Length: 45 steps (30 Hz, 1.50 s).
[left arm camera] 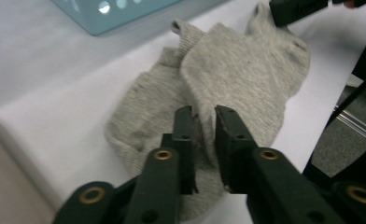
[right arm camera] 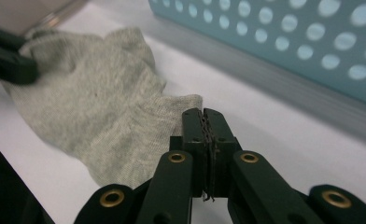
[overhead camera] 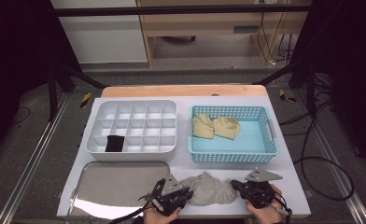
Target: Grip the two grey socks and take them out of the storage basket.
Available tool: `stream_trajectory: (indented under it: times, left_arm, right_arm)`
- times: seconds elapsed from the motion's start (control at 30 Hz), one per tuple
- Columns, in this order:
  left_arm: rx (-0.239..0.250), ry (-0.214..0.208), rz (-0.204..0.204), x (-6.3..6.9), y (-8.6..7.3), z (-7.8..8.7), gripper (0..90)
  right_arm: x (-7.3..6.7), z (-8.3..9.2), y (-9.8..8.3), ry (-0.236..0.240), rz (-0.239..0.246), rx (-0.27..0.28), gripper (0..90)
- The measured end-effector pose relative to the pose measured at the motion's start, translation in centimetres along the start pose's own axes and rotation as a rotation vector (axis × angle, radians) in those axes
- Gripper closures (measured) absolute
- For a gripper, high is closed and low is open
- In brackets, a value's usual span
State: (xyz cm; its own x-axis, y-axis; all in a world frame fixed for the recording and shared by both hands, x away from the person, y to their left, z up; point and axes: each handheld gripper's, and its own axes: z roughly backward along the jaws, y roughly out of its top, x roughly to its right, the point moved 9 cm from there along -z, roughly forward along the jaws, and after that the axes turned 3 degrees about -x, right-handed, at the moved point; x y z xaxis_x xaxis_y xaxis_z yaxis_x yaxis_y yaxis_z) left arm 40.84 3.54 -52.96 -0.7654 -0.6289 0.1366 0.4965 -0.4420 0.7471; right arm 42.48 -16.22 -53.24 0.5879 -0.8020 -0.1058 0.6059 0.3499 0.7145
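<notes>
White table (overhead camera: 284, 172), steel tray (overhead camera: 120, 184) lower left, white divider box (overhead camera: 132, 126) and blue basket (overhead camera: 232, 135) above. Grey socks (overhead camera: 208, 189) bottom centre, long axis left-right between the grippers. Left gripper (left arm camera: 203, 122) view shows two overlapped socks, cuffs toward upper frame; jaws slightly apart over the fabric, not pinching. Right gripper (right arm camera: 203, 122) jaws closed flat at the sock edge; whether cloth is pinched, can't tell.

Grey knit-cloth socks (overhead camera: 208, 188) beside glossy metal tray (overhead camera: 102, 175).
</notes>
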Motion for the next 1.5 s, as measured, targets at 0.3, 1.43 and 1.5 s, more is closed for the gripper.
stream_trajectory:
  times: [0.3,1.43,1.5]
  left_arm:
    - [-0.039,0.092,0.026,-2.7,0.7,0.9,60.7]
    - [-0.109,0.128,-0.041,-4.3,0.3,0.3,84.2]
    - [-0.106,0.129,-0.044,-4.3,0.3,0.3,83.9]
  right_arm:
    - [1.5,0.8,-0.2,-0.038,-0.020,0.008,88.6]
    - [2.4,3.3,3.2,-0.174,0.027,0.137,67.0]
    - [1.7,3.1,3.9,-0.164,0.045,0.144,64.6]
